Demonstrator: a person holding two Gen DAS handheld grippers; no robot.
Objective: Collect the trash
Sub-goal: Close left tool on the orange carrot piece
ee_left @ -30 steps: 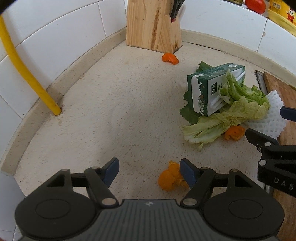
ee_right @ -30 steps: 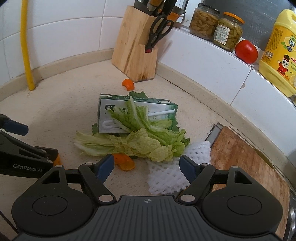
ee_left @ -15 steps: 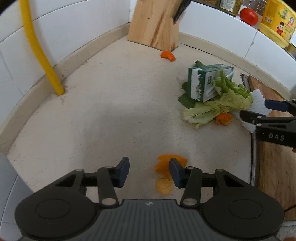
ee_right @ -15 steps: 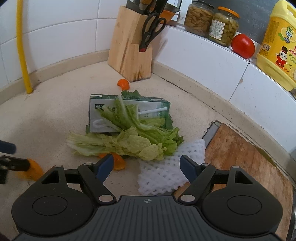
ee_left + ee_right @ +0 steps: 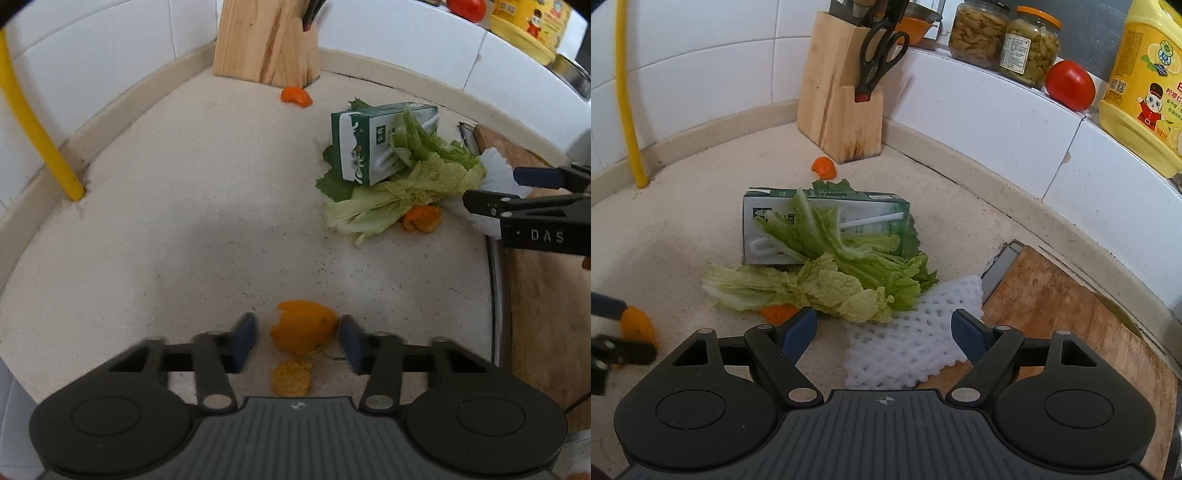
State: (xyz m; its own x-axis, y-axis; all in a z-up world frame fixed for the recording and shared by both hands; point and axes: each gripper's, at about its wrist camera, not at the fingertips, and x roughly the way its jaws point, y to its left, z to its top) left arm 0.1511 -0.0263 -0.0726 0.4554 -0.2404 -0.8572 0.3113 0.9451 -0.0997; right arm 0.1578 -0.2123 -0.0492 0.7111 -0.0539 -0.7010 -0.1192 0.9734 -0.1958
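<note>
My left gripper is open, its fingers either side of an orange peel on the beige counter; the right pad touches it, the left pad stands apart. A smaller peel disc lies just behind. A green drink carton lies under cabbage leaves, with another peel at the leaves' edge and one by the knife block. My right gripper is open over a white foam net.
A wooden knife block stands in the back corner. A wooden cutting board lies at the right. A yellow hose runs down the left wall. Jars, a tomato and a yellow bottle sit on the ledge.
My left gripper pulled back from the pile, narrowed and then widened slightly around the orange peel. My right gripper edged forward over the foam net.
</note>
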